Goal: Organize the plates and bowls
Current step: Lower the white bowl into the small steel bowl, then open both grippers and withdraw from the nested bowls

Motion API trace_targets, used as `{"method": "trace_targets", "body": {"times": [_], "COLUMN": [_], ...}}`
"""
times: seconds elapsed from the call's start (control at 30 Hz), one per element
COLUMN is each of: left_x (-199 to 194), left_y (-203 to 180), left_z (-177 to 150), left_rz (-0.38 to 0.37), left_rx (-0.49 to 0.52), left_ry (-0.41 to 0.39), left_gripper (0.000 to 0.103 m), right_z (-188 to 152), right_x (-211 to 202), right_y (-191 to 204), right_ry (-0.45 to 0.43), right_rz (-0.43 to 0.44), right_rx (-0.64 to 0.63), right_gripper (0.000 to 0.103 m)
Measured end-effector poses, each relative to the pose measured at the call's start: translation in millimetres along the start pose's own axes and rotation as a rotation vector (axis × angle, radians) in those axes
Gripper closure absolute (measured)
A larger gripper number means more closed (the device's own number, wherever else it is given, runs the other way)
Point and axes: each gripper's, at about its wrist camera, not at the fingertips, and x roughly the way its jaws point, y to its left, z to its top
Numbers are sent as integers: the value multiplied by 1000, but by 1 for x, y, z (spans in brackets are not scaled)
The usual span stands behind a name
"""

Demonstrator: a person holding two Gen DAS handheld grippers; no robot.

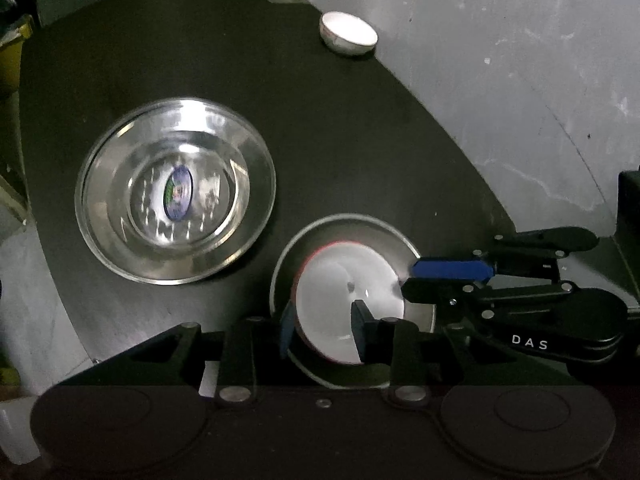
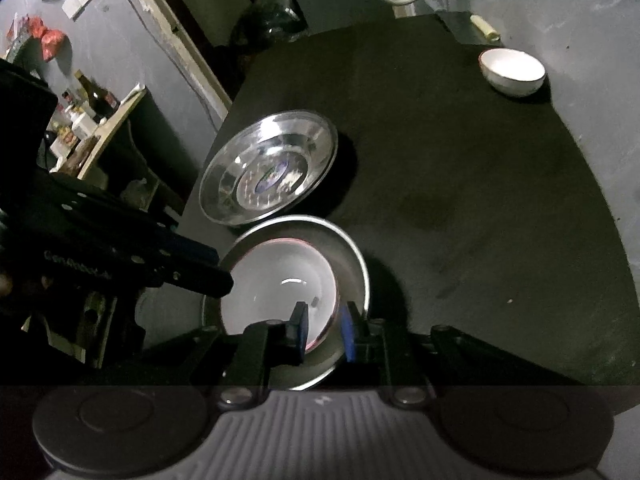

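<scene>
Nearest: red-rimmed white bowl (image 1: 344,300) seated inside small steel plate (image 1: 416,312), both on black table (image 1: 360,140) at near edge. Nested so, presumably, to gather loose ware into one stack.

Left gripper (image 1: 320,328) straddling bowl's near rim, one finger outside the wall, one inside. Jaws parted a little, wider than the rim is thick; gap visible at the outer pad, so judged released, not clamping. No earlier picture to compare.

Right gripper (image 2: 324,328) on the opposite rim, likewise one finger in, one out. Jaws nearly closed; in right wrist view pads appear pressed to the wall, so read as pinching the bowl. Probably steadying it while the other side lets go.

Two-sided hold explained by bowl shape: smooth, round, rim the only purchase.

Further out: large steel plate (image 1: 176,188), bottom sticker showing, lying flat just beside small plate, rims close, contact not resolvable. Likely base of a plate stack.

Farthest: plain white bowl (image 1: 348,34) alone near table's far edge, well apart, untouched. Candidate for next pickup.
</scene>
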Motion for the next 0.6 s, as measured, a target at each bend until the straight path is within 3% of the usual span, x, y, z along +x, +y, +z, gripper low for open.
{"method": "trace_targets", "body": {"times": [0.13,0.2,0.23,0.3,0.4,0.47,0.53,0.6], "left_x": [-5,-8,-9,-11,-11,-9,-7,-3], "left_y": [-3,-4,-3,-2,0,2,4,8], "left_z": [8,13,17,24,39,50,60,68], "left_rz": [-1,4,10,29,60,82,105,126], "left_rx": [7,5,2,0,2,-13,-29,-48], "left_ry": [-32,-52,-66,-92,-125,-130,-136,-138], "left_gripper": [63,48,42,17,4,1,1,1], "right_z": [3,4,4,6,9,11,14,14], "right_x": [-7,-11,-12,-17,-21,-23,-23,-19], "right_y": [-5,-7,-8,-14,-24,-31,-38,-46], "right_ry": [-36,-59,-71,-97,-137,-166,-191,-212], "right_rz": [-10,-17,-23,-37,-66,-85,-103,-112], "right_rx": [12,20,24,43,76,106,133,151], "right_gripper": [79,78,73,59,43,29,5,0]}}
